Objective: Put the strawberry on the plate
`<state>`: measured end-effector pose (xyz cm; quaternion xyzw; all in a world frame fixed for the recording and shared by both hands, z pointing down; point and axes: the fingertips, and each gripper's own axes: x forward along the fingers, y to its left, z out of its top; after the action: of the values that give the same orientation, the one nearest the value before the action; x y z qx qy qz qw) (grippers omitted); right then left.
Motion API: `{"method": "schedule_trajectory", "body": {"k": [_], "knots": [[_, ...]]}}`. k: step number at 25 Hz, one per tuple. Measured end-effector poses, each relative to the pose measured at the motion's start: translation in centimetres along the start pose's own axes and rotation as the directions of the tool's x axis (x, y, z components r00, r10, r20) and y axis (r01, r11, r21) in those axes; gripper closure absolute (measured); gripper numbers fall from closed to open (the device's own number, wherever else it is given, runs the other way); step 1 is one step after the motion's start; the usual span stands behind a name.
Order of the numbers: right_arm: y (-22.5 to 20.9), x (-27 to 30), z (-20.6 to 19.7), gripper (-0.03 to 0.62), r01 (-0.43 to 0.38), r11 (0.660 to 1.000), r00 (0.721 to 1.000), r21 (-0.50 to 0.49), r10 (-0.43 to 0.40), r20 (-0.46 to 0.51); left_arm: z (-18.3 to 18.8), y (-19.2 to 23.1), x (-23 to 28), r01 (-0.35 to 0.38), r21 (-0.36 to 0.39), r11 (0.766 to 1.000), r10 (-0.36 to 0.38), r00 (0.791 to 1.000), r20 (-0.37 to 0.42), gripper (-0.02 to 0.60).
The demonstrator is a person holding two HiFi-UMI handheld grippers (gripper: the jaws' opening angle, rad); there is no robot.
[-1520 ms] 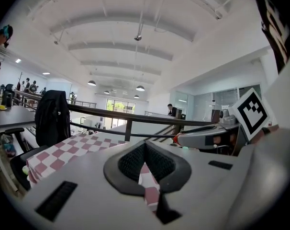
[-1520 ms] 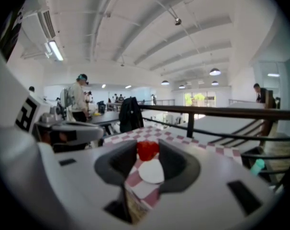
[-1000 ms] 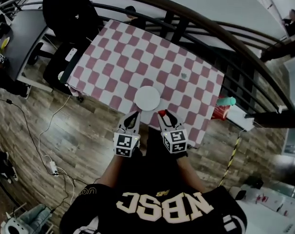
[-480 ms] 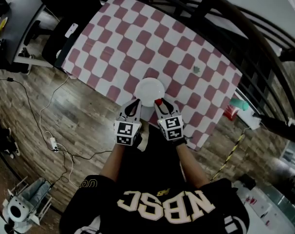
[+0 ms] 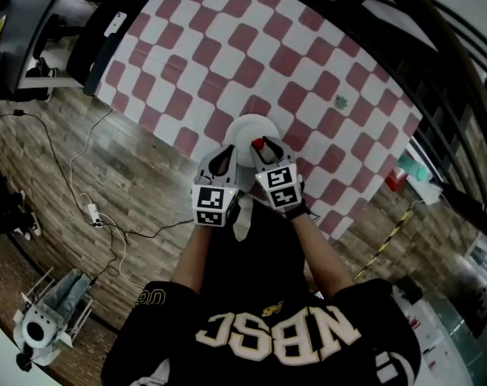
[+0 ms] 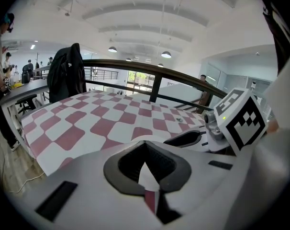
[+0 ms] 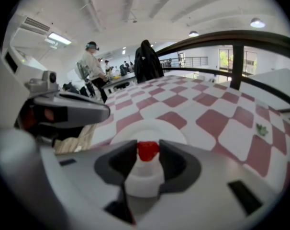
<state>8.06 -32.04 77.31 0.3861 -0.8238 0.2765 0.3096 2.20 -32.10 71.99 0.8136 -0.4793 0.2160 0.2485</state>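
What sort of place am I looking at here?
Probably an open-plan office or lab on an upper level: a desk with people nearby, a railing beside the checkered table, and ceiling lamps.

One strawberry (image 5: 259, 144), one plate (image 5: 245, 126), two claws (image 5: 225, 154) (image 5: 261, 146), one checkered table (image 5: 227, 47)

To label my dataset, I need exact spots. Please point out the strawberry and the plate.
strawberry (image 7: 148, 151): right gripper view, on its red front face.
plate (image 5: 251, 125): head view, on its bare white surface.
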Motion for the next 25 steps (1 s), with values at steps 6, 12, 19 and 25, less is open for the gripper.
{"method": "schedule_trajectory", "body": {"k": [6, 12, 19, 25], "knots": [[-0.1, 1.1, -0.6, 0.45, 0.01, 1.0, 0.999, -0.014, -0.011, -0.051, 0.7, -0.4, -0.7, -0.005, 0.003, 1.0, 0.005, 1.0, 0.012, 0.574], [-0.6, 1.3, -0.8, 0.448, 0.023, 1.0, 0.996, 0.02, -0.022, -0.084, 2.4, -0.7, -2.3, 0.0, 0.001, 1.0, 0.0, 0.999, 0.044, 0.574], [0.2, -3.6, 3.4, 0.448, 0.115, 0.993, 0.991, 0.036, -0.117, 0.061, 5.8, -1.4, -5.4, 0.029, 0.019, 0.999, -0.031, 0.991, 0.127, 0.574], [1.7, -9.8, 7.0, 0.45, 0.18, 0.972, 0.947, 0.153, -0.213, 0.24, 9.4, -2.7, -8.5, 0.07, 0.066, 0.995, -0.082, 0.974, 0.212, 0.574]]}}
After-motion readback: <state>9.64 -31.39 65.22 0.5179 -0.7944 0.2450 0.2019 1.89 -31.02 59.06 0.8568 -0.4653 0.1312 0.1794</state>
